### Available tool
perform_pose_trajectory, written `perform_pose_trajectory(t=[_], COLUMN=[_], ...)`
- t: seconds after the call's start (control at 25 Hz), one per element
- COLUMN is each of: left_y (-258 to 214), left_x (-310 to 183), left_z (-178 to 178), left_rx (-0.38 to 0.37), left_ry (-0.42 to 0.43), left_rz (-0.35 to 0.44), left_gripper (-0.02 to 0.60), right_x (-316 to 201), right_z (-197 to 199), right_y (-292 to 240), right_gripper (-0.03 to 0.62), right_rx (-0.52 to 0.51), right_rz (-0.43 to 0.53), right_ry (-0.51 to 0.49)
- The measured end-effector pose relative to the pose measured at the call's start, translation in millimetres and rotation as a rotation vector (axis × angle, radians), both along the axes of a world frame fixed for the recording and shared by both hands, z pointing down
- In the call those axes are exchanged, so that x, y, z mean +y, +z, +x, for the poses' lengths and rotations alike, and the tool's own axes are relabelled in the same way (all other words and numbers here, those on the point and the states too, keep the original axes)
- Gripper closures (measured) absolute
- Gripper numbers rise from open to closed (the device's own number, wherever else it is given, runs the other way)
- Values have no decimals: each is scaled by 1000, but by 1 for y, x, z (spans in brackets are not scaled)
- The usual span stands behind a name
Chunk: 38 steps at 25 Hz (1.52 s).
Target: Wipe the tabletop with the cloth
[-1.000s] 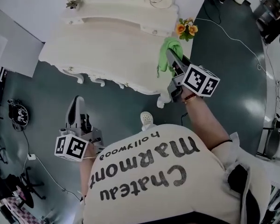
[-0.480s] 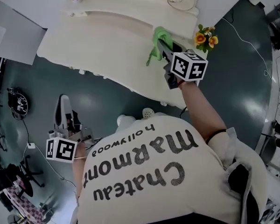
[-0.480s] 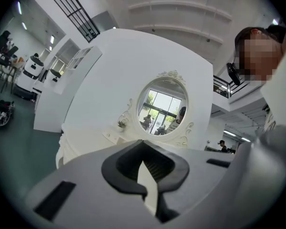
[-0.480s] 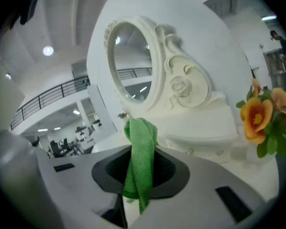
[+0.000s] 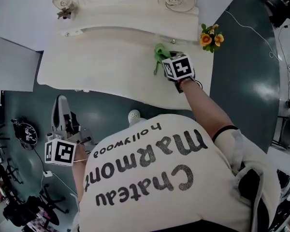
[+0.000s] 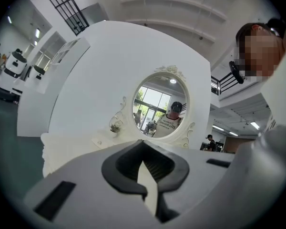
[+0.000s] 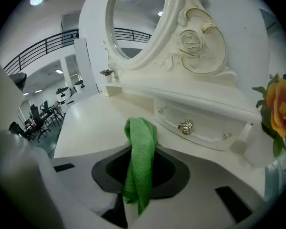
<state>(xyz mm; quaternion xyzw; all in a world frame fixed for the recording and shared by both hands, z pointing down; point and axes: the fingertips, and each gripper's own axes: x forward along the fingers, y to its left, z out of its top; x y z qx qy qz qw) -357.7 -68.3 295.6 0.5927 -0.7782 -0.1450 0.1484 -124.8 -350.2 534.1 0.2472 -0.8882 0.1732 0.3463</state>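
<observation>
The green cloth [image 7: 141, 156] hangs bunched between the jaws of my right gripper [image 7: 142, 178], which is shut on it. In the head view the cloth [image 5: 159, 54] rests over the cream dressing-table top [image 5: 101, 69], near its back right, just ahead of the right gripper [image 5: 166, 61] and its marker cube. A small drawer with a gold knob [image 7: 185, 127] lies straight beyond the cloth. My left gripper [image 5: 62, 111] hangs low at the left over the dark floor, off the table; its jaws [image 6: 145, 168] are together with nothing between them.
An oval mirror [image 6: 159, 105] in a carved frame rises at the table's back. Orange flowers [image 5: 210, 35] stand at the table's right end, close to the right gripper. A small white object [image 5: 134, 116] sits on the floor by the table's front edge.
My right gripper has carried the cloth from the table's front right edge inward, toward the drawer at the back. The left gripper stays low over the floor.
</observation>
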Motion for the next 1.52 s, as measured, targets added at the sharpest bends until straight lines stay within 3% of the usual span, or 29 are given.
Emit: perform_pose_trajectory(t=[0.24,0.52,0.68,1.04,1.52], left_y=[14,19,19,17,11], left_x=[-42,-88,-108,-130,-136], left_z=[-15,-11,-7,33,66], left_rx=[46,57,92,103,103], left_ry=[150,297,345,444,509], left_rz=[-5,-4,19,28,35], left_gripper=[575,575,575,575,575], right_x=[-8,-17,-19,-28,-29], right_z=[-28,-27,2,92,185], right_y=[1,4,5,7,8], right_gripper=[502,503,505,505,507], right_rx=[82,29,59,85,66], right_rz=[32,-27,12,-23,-26], right_ry=[-18,116,177,355,549])
